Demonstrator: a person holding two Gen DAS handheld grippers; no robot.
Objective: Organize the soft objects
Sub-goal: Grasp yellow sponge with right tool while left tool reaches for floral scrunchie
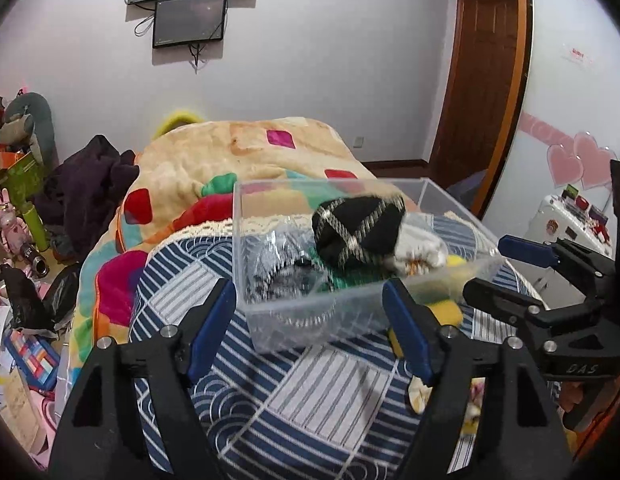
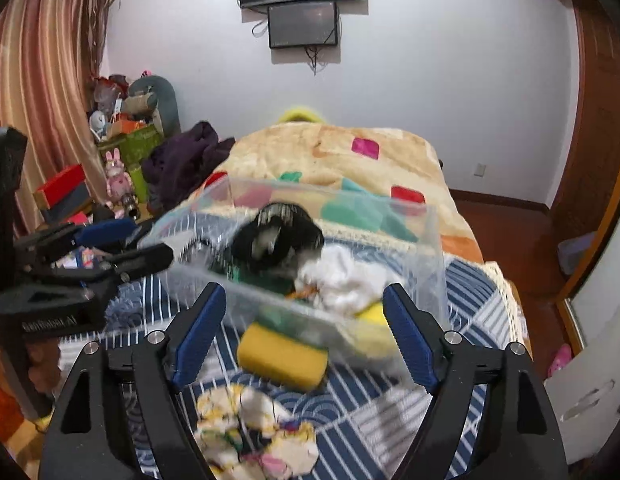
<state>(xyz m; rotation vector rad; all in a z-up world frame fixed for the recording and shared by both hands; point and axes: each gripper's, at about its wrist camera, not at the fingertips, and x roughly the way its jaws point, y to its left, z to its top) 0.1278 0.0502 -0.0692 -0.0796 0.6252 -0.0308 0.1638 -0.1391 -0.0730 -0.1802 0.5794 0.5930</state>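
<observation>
A clear plastic box [image 1: 310, 312] [image 2: 433, 248] sits on the blue patterned cloth [image 1: 310, 400] on the bed. In it lie a black rolled sock [image 1: 357, 232] [image 2: 278, 236], a white cloth [image 1: 421, 248] [image 2: 341, 276] and a green item [image 2: 266, 280]. A yellow sponge [image 2: 282, 356] lies just outside the box's near wall; a white patterned cloth [image 2: 254, 428] lies nearer. My left gripper [image 1: 310, 320] is open, the box's near wall between its fingers. My right gripper [image 2: 306, 332] is open over the sponge; it also shows in the left wrist view [image 1: 489, 268].
A colourful blanket [image 1: 246, 152] [image 2: 333, 156] covers the bed behind the box. Dark clothing [image 1: 94, 184] [image 2: 186, 160] lies at the bed's left edge. Toys and boxes [image 1: 18, 184] crowd the floor left. A wooden door [image 1: 481, 68] stands right.
</observation>
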